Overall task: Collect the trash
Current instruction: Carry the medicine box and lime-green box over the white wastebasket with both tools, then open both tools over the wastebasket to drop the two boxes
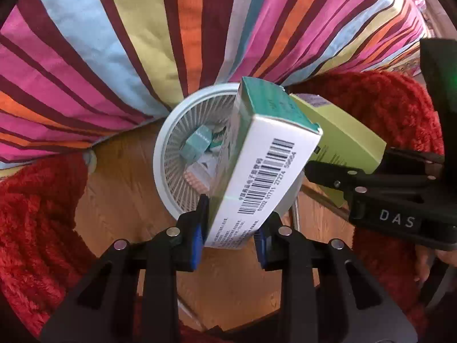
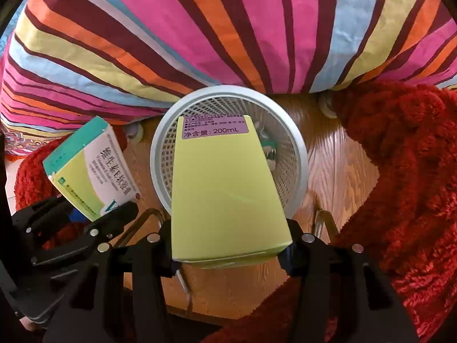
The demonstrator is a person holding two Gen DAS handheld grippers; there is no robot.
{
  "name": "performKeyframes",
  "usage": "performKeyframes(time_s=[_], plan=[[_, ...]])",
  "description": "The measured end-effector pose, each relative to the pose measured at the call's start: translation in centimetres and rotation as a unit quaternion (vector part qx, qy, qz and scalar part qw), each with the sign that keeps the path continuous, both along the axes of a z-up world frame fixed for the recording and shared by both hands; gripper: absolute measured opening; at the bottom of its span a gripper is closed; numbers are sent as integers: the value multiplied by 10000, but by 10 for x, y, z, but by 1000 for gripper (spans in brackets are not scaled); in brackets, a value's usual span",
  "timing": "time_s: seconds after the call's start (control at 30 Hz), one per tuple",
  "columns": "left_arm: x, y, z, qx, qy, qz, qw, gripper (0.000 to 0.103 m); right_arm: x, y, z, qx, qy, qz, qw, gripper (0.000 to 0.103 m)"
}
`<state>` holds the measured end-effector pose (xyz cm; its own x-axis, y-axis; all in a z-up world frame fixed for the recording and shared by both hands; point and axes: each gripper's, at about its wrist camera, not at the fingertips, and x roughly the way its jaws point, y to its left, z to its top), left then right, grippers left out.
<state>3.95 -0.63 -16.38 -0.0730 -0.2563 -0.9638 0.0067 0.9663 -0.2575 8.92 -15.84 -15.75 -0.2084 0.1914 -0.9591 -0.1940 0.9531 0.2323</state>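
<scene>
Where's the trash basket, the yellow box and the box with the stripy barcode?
Basket (image 2: 300,154), right wrist view, on its white rim.
Yellow box (image 2: 225,188), right wrist view, on its plain top face.
Barcode box (image 1: 268,177), left wrist view, on the white side by the barcode.

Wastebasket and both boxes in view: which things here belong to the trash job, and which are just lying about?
Part of the job:
- white mesh wastebasket, trash already inside
- white-and-teal medicine box, held in the left gripper
- yellow-green 200mL box, held in the right gripper

Just lying about:
- striped bedcover
- red fuzzy blanket
- wooden floor
</scene>
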Motion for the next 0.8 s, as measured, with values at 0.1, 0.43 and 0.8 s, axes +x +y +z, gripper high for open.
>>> performKeyframes(time_s=[0.1,0.43,0.8], plan=[[3,0,-8,50,187,4,9998,29,2,3,-3,-58,139,8,9999,49],[8,0,-37,72,790,120,9968,29,7,10,-34,-263,719,-16,9971,49],[12,-14,-74,106,1434,-44,9896,29,11,9,-66,-427,1266,-207,9908,50]])
